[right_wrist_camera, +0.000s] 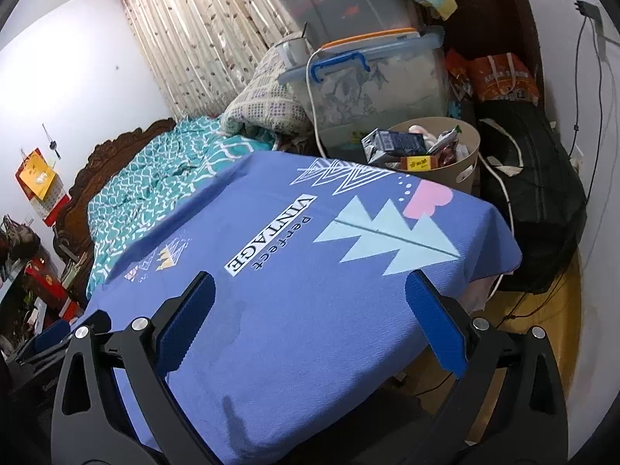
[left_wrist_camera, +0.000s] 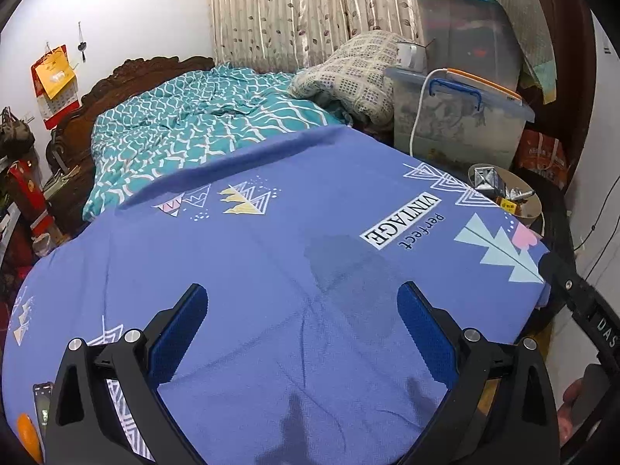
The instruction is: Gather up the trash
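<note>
A beige round waste bin (right_wrist_camera: 467, 172) stands on the floor past the far right corner of a table under a blue printed cloth (right_wrist_camera: 294, 348). In the bin lie a dark blue carton (right_wrist_camera: 395, 142), a small orange box (right_wrist_camera: 420, 162) and a shiny wrapper (right_wrist_camera: 445, 146). My right gripper (right_wrist_camera: 310, 310) hovers open over the cloth's right half, nothing between its blue pads (right_wrist_camera: 436, 325). The left wrist view has the same bin (left_wrist_camera: 531, 209) at the table's right edge. My left gripper (left_wrist_camera: 302, 290) is open above the bare cloth (left_wrist_camera: 252, 252), holding nothing.
Stacked clear storage boxes (right_wrist_camera: 372, 77) with a white cable (right_wrist_camera: 312, 97) stand behind the bin. A black bag (right_wrist_camera: 534, 209) lies on the floor to the right. A bed with a teal cover (left_wrist_camera: 186, 128) runs beyond the table. A phone (left_wrist_camera: 42, 407) lies at the table's near left.
</note>
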A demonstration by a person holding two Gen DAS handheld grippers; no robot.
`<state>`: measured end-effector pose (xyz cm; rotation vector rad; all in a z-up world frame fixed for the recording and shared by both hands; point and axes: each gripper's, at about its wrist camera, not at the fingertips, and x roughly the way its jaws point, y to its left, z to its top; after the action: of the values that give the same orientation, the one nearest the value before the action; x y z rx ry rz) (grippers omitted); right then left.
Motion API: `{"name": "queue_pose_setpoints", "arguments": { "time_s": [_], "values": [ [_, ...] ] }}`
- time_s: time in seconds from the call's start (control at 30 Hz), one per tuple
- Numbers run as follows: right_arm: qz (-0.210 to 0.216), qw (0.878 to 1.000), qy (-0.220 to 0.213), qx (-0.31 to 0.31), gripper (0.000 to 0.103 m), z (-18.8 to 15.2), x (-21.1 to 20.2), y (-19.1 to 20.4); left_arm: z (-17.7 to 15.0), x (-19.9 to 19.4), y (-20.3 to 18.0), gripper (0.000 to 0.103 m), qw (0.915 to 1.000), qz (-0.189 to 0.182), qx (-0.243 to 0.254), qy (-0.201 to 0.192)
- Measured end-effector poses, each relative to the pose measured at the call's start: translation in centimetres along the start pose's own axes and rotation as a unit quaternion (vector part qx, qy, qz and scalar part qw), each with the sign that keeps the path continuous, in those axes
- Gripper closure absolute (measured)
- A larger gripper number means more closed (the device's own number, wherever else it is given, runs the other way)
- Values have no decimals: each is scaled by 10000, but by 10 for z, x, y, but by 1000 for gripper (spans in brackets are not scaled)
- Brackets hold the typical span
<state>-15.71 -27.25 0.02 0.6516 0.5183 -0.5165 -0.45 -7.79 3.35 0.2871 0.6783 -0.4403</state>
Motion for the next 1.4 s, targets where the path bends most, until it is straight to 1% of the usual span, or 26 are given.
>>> {"name": "queue_pose_setpoints", "arguments": {
  "time_s": [0.1, 0.27, 0.47, 0.6, 0.73, 1.03, 1.23, 1.4],
  "values": [
    [95, 9999, 41, -40, 5, 4, 0, 3, 4, 0, 3, 9, 10000, -5, -52, 8],
    [128, 9998, -127, -118, 5, 10, -17, 2, 8, -2, 2, 9, 9998, -31, -176, -15],
    [174, 9998, -123, -46, 5, 6, -17, -9, 8, 0, -11, 9, 9999, -41, -51, 136],
    [198, 9997, -134, -4, 5, 4, -17, -16, 9, -2, -18, 9, 9999, 75, 34, 73],
    [193, 9997, -139, 107, 5, 5, -19, -27, 9, -3, -30, 8, 9997, 104, 187, 93],
    [183, 9994, -210, 220, 5, 10, -25, -36, 10, -6, -42, 8, 9995, 38, 303, 86],
    [180, 9994, -251, 165, 5, 9, -28, -32, 10, -12, -42, 9, 9996, -92, 269, -37],
    [109, 9994, -275, 167, 5, 9, -32, -30, 7, -13, -40, 9, 9994, -190, 292, -60]
  ]
}}
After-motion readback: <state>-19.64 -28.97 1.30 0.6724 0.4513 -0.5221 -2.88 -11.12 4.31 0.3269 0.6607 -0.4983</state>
